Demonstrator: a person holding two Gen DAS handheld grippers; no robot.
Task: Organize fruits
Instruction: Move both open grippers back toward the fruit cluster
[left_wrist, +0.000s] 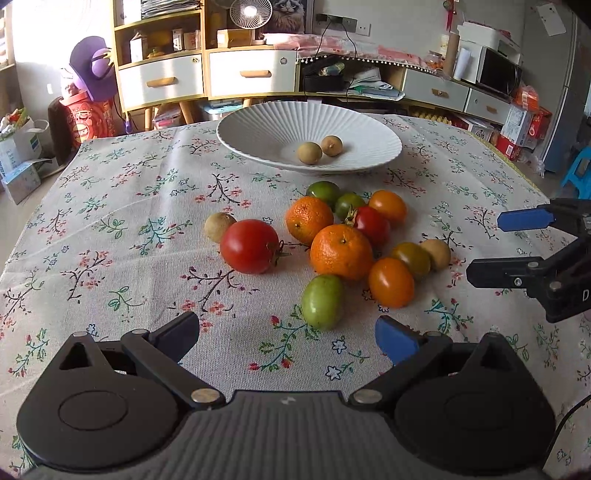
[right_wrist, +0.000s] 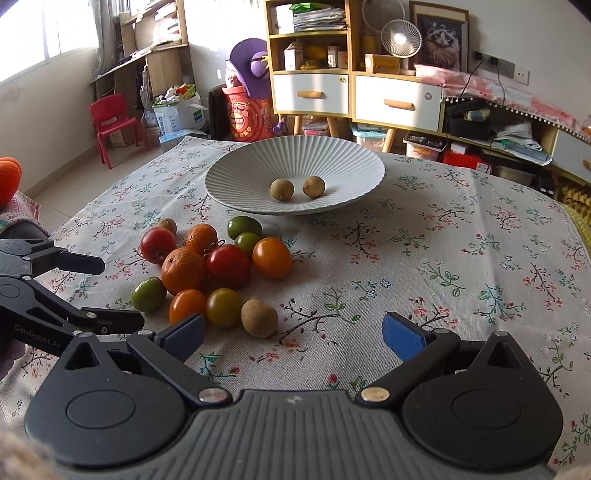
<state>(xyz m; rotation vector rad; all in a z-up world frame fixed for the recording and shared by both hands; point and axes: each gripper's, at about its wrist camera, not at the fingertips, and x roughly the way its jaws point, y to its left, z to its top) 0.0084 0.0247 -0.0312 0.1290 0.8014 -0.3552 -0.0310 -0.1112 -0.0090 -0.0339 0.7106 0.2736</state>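
Left wrist view shows the left gripper (left_wrist: 286, 334) low over the near edge of the flowered tablecloth (left_wrist: 122, 229), its jaws spread wide with nothing between them. Just beyond its fingertips lies a green tomato (left_wrist: 322, 301), the nearest piece of a loose heap of fruit. Behind it sit two oranges, one near (left_wrist: 341, 252) and one farther back (left_wrist: 308, 220), touching each other. A big red tomato (left_wrist: 250, 246) lies to the left of them with a small brown longan (left_wrist: 219, 226) tucked against its far left side. To the right of the oranges are a smaller red tomato (left_wrist: 371, 224), two orange tomatoes (left_wrist: 390, 282) (left_wrist: 388, 207), an olive-coloured tomato (left_wrist: 411, 258) and another longan (left_wrist: 436, 254). Two more green tomatoes (left_wrist: 323, 192) (left_wrist: 348, 205) lie at the far side of the heap.

Farther back on the table stands a white ribbed bowl (left_wrist: 258, 125) with two longans (left_wrist: 309, 153) (left_wrist: 331, 145) resting side by side in it.

The right gripper (left_wrist: 484, 247) reaches in from the right edge, well clear of the fruit. In the right wrist view its own jaws (right_wrist: 293, 334) are also wide apart and hold nothing; the longan (right_wrist: 259, 318) at the near right of the heap lies just ahead of its left finger.
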